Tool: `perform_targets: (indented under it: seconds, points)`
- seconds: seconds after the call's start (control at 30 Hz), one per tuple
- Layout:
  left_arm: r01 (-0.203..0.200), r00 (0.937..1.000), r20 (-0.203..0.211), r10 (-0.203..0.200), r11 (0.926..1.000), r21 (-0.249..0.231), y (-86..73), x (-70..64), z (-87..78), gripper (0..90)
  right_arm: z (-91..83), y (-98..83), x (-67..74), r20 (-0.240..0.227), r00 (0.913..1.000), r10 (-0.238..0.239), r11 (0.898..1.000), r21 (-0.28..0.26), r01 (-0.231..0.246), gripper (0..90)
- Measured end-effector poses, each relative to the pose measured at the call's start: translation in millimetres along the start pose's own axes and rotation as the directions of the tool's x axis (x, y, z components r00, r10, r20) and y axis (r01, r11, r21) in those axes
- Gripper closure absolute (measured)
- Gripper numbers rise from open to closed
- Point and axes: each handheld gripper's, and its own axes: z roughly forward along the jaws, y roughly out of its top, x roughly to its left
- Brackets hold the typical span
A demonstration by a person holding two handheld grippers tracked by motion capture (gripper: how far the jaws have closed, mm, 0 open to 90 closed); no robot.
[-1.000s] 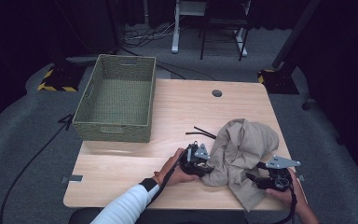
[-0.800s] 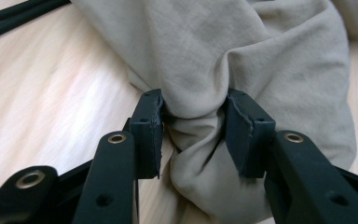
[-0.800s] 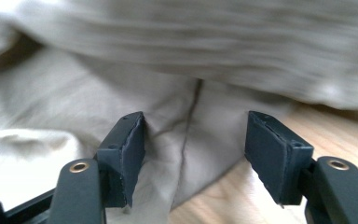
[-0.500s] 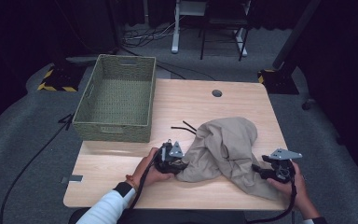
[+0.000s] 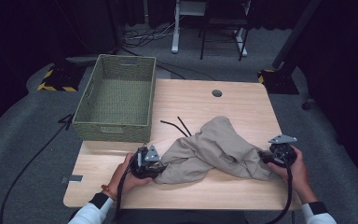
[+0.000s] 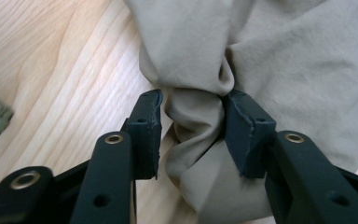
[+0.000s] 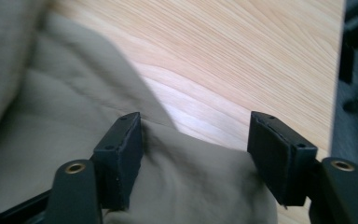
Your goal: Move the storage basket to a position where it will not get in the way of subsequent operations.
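Nearest me, at the near edge of the pale wooden table (image 5: 223, 100), my two hands hold a gripper each; my left gripper (image 6: 193, 116) sits near and left of centre, its jaws pinched onto a bunched fold of the crumpled beige cloth garment (image 5: 216, 149), the fabric squeezed into a gathered neck between the black pads; I judge this grip is there to anchor one end while the cloth is pulled out.

My right gripper (image 7: 193, 140) is at the near right, by the table's right edge; its jaws stand wide with the garment's edge lying loosely between them, the pads not pressing on it; they have just been closing a little, and the fabric under them looks slack, so I judge this end is not yet gripped.

The garment stretches between the two grippers across the near half of the table, humped in the middle; just beyond it lie two thin black sticks (image 5: 177, 126); farther off at the far left stands an empty rectangular green woven basket (image 5: 116, 95), probably where the cloth is meant to go.

I can read no brand, label or writing anywhere.
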Motion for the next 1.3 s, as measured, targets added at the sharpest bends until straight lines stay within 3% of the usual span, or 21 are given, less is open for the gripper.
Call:
perform_targets:
  seconds: [0.07, 0.1, 0.17, 0.23, 0.3, 0.4, 0.47, 0.57, 0.6, 0.73, 0.83, 0.93, 1.0, 1.13, 1.3]
  points:
    - [0.013, 0.9998, -0.015, -0.013, 0.9999, -0.004, -2.0, -1.9, -2.3, 50.2, -2.5, 2.9, -1.3, 0.011, 0.9998, 0.014, 1.0, 0.001, -0.014, 39.8]
    - [0.017, 0.9998, 0.003, -0.017, 0.9998, -0.013, -3.0, -3.3, -3.2, 48.6, -5.1, 4.3, -0.9, 0.007, 0.9998, 0.018, 1.0, -0.018, -0.018, 40.7]
    - [0.012, 0.9995, 0.028, -0.011, 0.9991, -0.04, -2.8, -6.0, -4.1, 40.5, -18.3, 11.9, 1.7, -0.036, 0.9986, 0.038, 0.994, -0.102, -0.042, 41.4]
    - [0.028, 0.999, 0.038, -0.025, 0.9966, -0.078, 0.9, -6.5, -4.9, 36.4, -32.8, 22.1, 7.4, -0.118, 0.992, 0.043, 0.98, -0.189, -0.065, 40.3]
    - [0.037, 0.9982, 0.05, -0.032, 0.9935, -0.108, 5.6, -6.2, -4.9, 35.3, -45.7, 34.5, 18.2, -0.173, 0.9848, 0.019, 0.968, -0.244, -0.062, 38.1]
    - [0.022, 0.9987, 0.049, -0.016, 0.9915, -0.128, 15.0, -10.7, -2.5, 33.1, -60.0, 51.8, 40.6, -0.241, 0.9691, -0.055, 0.95, -0.311, -0.023, 36.4]
    - [0.014, 0.9982, 0.06, -0.005, 0.9892, -0.146, 19.8, -15.2, 1.0, 32.3, -62.3, 59.7, 56.8, -0.289, 0.9502, -0.117, 0.944, -0.328, 0.017, 35.2]
    - [-0.009, 0.9969, 0.076, 0.02, 0.9901, -0.14, 25.5, -21.7, 9.9, 31.1, -52.0, 65.3, 78.1, -0.294, 0.9379, -0.185, 0.951, -0.293, 0.095, 34.3]
    - [-0.021, 0.996, 0.083, 0.032, 0.9906, -0.135, 26.7, -23.5, 12.9, 31.2, -46.7, 65.2, 82.3, -0.306, 0.9332, -0.188, 0.955, -0.279, 0.101, 34.8]
    - [-0.042, 0.9941, 0.095, 0.053, 0.993, -0.11, 29.6, -27.3, 22.5, 34.3, -24.9, 59.4, 89.5, -0.28, 0.9407, -0.192, 0.969, -0.205, 0.136, 44.6]
    - [-0.048, 0.9969, 0.058, 0.053, 0.996, -0.074, 29.0, -26.3, 27.6, 37.4, -10.9, 51.7, 88.9, -0.279, 0.9395, -0.198, 0.976, -0.145, 0.163, 57.4]
    - [-0.027, 0.9986, 0.043, 0.03, 0.9971, -0.072, 27.5, -21.2, 28.3, 37.1, -2.7, 45.5, 86.6, -0.27, 0.9423, -0.197, 0.979, -0.099, 0.177, 66.7]
    - [-0.033, 0.9992, 0.018, 0.035, 0.9972, -0.067, 26.5, -17.0, 27.2, 37.3, -0.7, 43.1, 83.2, -0.277, 0.9423, -0.189, 0.982, -0.083, 0.172, 68.9]
    - [-0.005, 0.9999, 0.009, 0.006, 0.9978, -0.066, 20.5, -5.7, 24.2, 39.5, -0.2, 38.7, 73.4, -0.267, 0.9489, -0.168, 0.986, -0.049, 0.161, 75.1]
    - [0.006, 0.9976, -0.069, -0.009, 0.9988, -0.048, 13.9, 2.6, 16.2, 40.9, -0.2, 31.5, 55.8, -0.255, 0.9607, -0.109, 0.994, -0.015, 0.109, 81.9]
